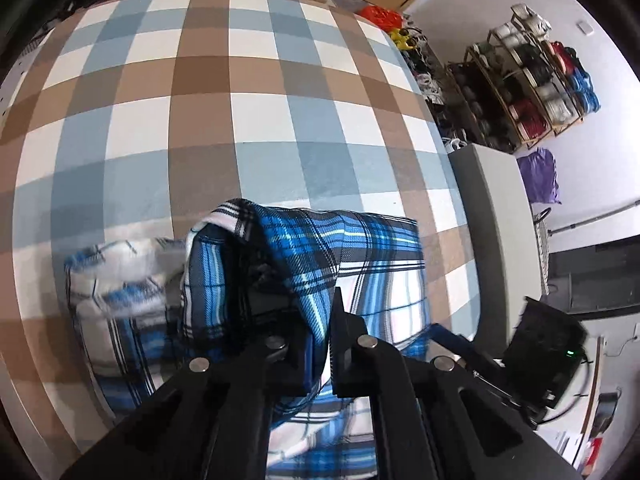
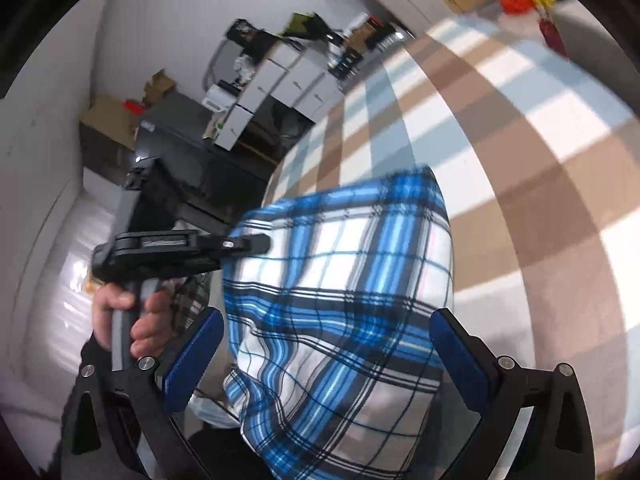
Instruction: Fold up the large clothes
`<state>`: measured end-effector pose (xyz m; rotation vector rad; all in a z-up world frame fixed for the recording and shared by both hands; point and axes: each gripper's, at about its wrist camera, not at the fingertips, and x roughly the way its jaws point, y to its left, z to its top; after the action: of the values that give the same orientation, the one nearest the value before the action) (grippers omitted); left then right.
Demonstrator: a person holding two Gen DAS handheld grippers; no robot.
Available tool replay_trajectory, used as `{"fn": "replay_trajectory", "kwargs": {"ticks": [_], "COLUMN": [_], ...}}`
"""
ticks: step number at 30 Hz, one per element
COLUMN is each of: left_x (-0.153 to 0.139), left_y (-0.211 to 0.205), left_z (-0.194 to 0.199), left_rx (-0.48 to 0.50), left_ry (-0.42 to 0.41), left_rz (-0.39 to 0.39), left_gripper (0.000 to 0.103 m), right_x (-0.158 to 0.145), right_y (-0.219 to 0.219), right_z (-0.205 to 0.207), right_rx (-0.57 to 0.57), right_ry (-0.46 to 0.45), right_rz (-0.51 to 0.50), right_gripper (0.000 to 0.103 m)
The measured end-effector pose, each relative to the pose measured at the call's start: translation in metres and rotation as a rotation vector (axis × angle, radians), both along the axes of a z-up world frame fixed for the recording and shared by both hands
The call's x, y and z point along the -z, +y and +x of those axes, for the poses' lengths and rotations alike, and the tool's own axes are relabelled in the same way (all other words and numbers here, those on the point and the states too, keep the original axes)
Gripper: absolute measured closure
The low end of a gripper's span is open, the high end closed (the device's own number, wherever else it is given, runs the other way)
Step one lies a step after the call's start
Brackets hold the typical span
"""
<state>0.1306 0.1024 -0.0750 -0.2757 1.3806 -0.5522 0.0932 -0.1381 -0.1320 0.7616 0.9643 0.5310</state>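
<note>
A blue, white and black plaid garment (image 1: 360,264) lies bunched on a table covered with a brown, blue and white checked cloth (image 1: 240,92). My left gripper (image 1: 320,320) is shut on a raised fold of the garment, and cloth drapes over its left finger. In the right wrist view the garment (image 2: 340,280) lies between the fingers of my right gripper (image 2: 326,340), which is open with its blue pads (image 2: 456,344) wide apart around the cloth. The left gripper (image 2: 256,244) shows there too, held by a hand, its tip at the garment's left edge.
The checked cloth (image 2: 520,160) extends far beyond the garment. A grey box (image 1: 496,216) stands by the table's right edge, with shelves of spools (image 1: 532,88) behind. Cabinets and boxes (image 2: 280,88) stand past the far edge. A black device (image 1: 548,344) sits low right.
</note>
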Motion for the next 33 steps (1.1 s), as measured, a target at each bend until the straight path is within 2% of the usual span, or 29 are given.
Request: {"fn": "replay_trajectory", "kwargs": {"ticks": [5, 8, 11, 15, 25, 30, 33], "left_x": [-0.027, -0.036, -0.048, -0.061, -0.058, -0.051, -0.039], "left_y": [-0.005, -0.005, -0.003, 0.005, 0.056, 0.091, 0.100], "left_z": [-0.011, -0.020, -0.028, -0.034, -0.051, -0.056, -0.061], "left_rx": [0.031, 0.052, 0.074, 0.078, 0.012, -0.060, -0.065], "left_ry": [-0.020, -0.031, -0.046, -0.062, -0.064, -0.059, -0.024], "left_rz": [-0.065, -0.044, -0.055, -0.055, -0.025, -0.011, 0.008], "left_gripper": [0.102, 0.102, 0.103, 0.103, 0.103, 0.103, 0.103], "right_x": [-0.003, -0.008, -0.009, -0.015, -0.011, 0.005, 0.007], "right_y": [-0.007, -0.006, 0.000, 0.011, 0.034, 0.065, 0.082], "right_z": [-0.002, -0.006, -0.006, -0.004, 0.002, 0.006, 0.006], "right_rx": [0.044, 0.039, 0.020, 0.007, -0.032, -0.131, -0.172], "right_ry": [-0.008, -0.029, -0.035, -0.062, -0.044, 0.022, 0.012], "right_rz": [0.002, 0.031, 0.054, 0.029, -0.007, -0.081, -0.142], "right_gripper": [0.000, 0.000, 0.000, 0.000, 0.000, 0.000, 0.000]}}
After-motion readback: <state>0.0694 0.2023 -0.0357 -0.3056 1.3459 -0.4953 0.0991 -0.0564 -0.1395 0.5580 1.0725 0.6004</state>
